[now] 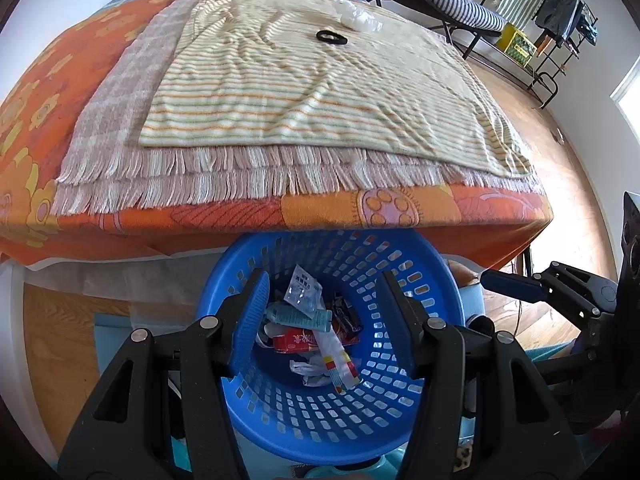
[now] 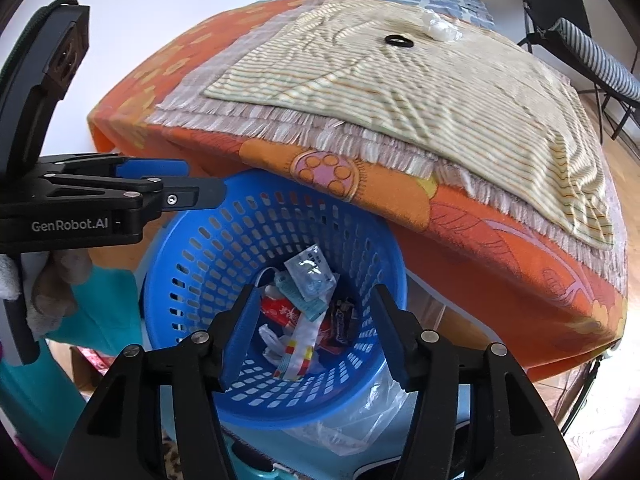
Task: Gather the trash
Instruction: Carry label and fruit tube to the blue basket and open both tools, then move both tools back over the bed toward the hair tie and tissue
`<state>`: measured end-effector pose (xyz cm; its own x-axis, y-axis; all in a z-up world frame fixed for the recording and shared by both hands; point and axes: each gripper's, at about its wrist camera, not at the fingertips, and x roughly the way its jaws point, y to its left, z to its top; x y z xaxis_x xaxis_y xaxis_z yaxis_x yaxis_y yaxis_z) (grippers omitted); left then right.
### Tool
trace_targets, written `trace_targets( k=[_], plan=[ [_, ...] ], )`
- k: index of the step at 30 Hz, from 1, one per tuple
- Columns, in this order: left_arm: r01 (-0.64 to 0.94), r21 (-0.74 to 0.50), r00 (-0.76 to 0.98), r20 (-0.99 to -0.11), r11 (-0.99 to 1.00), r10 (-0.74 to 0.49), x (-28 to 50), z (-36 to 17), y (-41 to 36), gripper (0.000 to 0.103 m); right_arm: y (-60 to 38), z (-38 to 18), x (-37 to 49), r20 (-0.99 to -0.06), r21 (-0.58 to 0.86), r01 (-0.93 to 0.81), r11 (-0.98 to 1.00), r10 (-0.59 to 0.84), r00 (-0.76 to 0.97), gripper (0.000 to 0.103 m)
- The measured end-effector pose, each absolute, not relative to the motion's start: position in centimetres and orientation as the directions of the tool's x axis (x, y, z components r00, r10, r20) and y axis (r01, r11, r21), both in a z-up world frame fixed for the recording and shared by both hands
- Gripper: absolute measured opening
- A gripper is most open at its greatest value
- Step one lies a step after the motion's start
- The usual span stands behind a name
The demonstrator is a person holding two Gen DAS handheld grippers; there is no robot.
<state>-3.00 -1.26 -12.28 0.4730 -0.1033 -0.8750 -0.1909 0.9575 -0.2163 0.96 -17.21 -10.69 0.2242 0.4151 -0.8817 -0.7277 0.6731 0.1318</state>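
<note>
Both my left tool (image 1: 324,320) and right tool (image 2: 314,332) hang wide open and empty over the blue basket (image 1: 280,412) of wrappers; next I'd reach carefully for the crumpled plastic (image 1: 360,20) at frame top.

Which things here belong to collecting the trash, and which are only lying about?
For the job:
blue basket
wrappers inside it
crumpled plastic on the bed
both grippers, left and right, jaws open

Just lying about:
black hair tie
striped towel
folding chair

Bright daylight, sharp focus, fisheye-warped edges
</note>
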Motion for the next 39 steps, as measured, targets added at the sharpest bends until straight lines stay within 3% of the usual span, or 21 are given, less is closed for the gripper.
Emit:
trace_targets(
  k=[12, 22, 31, 39],
  plan=[
    [-0.224, -0.265, 0.514, -0.85, 0.938, -0.117, 0.7, -9.1, 0.7, 0.057, -18.2, -7.9, 5.1, -0.858, 0.159, -0.618, 0.77, 0.417, 0.299, 0.062],
    [-0.178, -0.235, 0.544, -0.833, 0.956, -0.103, 7.0, -6.2, 1.4, 0.057, -17.4, -5.7, 8.7, -0.843, 0.155, -0.576, 0.803, 0.411, 0.346, 0.065],
    [-0.162, -0.26, 0.555, -0.822, 0.952, -0.13, 12.6, -5.7, 2.3, 0.057, -17.0, -4.2, 13.5, -0.828, 0.069, -0.559, 0.826, 0.361, 0.43, 0.067],
    [-0.168, -0.281, 0.557, -0.818, 0.945, -0.144, 16.9, -6.5, 3.0, 0.051, -17.6, -3.2, 19.0, -0.794, 0.088, -0.533, 0.842, 0.382, 0.473, 0.067]
  ],
)
